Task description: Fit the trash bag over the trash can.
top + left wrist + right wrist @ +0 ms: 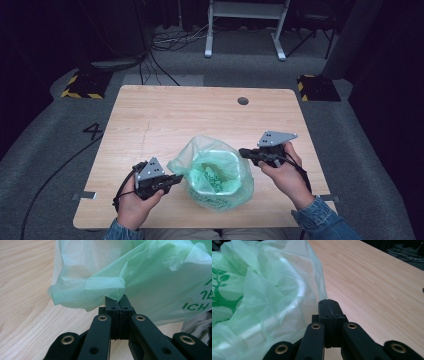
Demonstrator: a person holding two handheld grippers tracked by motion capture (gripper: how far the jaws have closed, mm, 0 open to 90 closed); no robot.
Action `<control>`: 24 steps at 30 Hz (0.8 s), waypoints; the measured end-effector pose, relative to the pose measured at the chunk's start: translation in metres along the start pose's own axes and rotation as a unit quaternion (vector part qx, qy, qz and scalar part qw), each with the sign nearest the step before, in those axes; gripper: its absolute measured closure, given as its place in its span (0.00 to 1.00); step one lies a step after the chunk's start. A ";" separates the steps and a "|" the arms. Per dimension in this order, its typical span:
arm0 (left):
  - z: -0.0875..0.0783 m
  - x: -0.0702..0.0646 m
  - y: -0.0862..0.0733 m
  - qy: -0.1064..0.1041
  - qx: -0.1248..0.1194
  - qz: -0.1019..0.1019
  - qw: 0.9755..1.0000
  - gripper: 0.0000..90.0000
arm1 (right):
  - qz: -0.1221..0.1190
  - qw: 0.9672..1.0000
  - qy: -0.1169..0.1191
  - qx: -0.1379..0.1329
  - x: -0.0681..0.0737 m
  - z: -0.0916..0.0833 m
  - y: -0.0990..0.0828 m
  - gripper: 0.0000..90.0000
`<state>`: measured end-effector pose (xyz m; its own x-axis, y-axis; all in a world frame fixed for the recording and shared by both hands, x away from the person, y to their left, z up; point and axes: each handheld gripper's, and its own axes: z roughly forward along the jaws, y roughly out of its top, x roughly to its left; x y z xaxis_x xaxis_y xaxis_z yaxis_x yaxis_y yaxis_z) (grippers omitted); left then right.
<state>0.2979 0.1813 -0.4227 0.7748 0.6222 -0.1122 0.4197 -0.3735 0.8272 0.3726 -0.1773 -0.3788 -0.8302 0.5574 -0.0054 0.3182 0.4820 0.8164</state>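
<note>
Near the table's (150,115) front edge, green bag (216,172) lines a bin, contents maybe crumpled plastic. Left gripper (176,178) pinches bag's edge; right gripper (244,151) closed at rim, apparently nipping film. Far tabletop bare.

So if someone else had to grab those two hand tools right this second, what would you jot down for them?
Left gripper: shut on the edge of the green bag, pinching a fold of film at the bag's left side.
Right gripper: jaws shut, at the bag's right edge; whether any film is caught between them cannot be told.
Bag: stands open near the front of the table, lining a light container, with some green-printed material inside.
Done: left edge gripped.
Left: probably confirm the right grip, then handle the bag's rim with both grippers, slowly, since the film looks thin.
</note>
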 end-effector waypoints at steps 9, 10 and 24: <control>-0.002 -0.001 -0.004 0.009 0.013 0.005 1.000 1.00 | 0.014 1.000 -0.006 -0.006 -0.007 -0.006 -0.005 0.91; -0.001 -0.001 -0.005 0.006 0.014 0.002 1.000 1.00 | 0.020 1.000 -0.004 -0.011 -0.008 -0.006 -0.005 0.82; 0.000 -0.002 -0.015 0.003 0.032 -0.006 0.999 1.00 | 0.070 0.994 0.082 0.010 -0.013 0.006 -0.017 0.91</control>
<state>0.2908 0.1856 -0.4347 0.7659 0.6319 -0.1187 0.4589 -0.4080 0.7892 0.3803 -0.1889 -0.3962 -0.8401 0.5030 0.2032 0.4437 0.4216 0.7908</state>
